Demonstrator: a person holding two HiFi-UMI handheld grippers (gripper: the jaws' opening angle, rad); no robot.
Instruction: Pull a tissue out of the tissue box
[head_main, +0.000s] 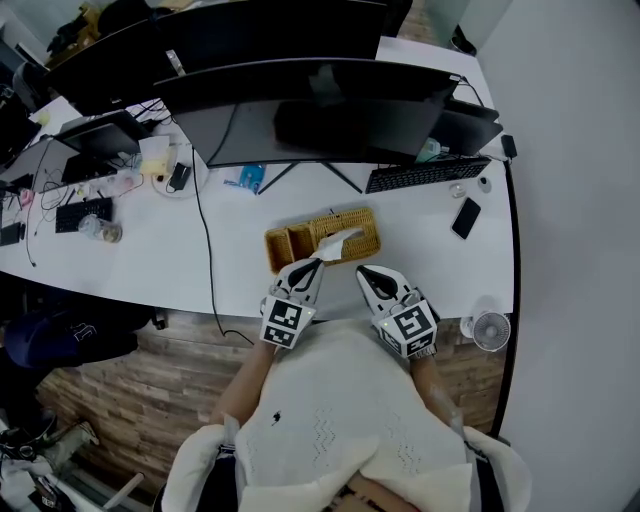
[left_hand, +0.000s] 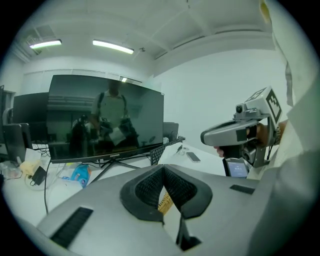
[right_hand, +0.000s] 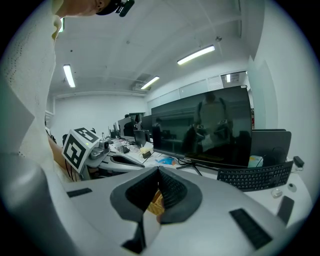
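The woven tissue box (head_main: 296, 241) sits on the white counter (head_main: 240, 275) below the monitors (head_main: 320, 110), with 1 tissue (head_main: 338, 241) poking from its top. The left gripper (head_main: 313, 264) has its fingers together right by the tissue. The right gripper (head_main: 365, 272), just beside the box, also has its fingers together.

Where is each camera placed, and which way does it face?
Head view: on the person's head, looking steeply down at desk, box and tissue; left gripper, right gripper and sweater show.
Left gripper view: on the left gripper, looking along its shut jaws at the monitor; the right gripper and sweater show at right.
Right gripper view: on the right gripper, facing monitor and keyboard; the left gripper shows at left.
Shared: both gripper views show the monitor and the box below the jaws.
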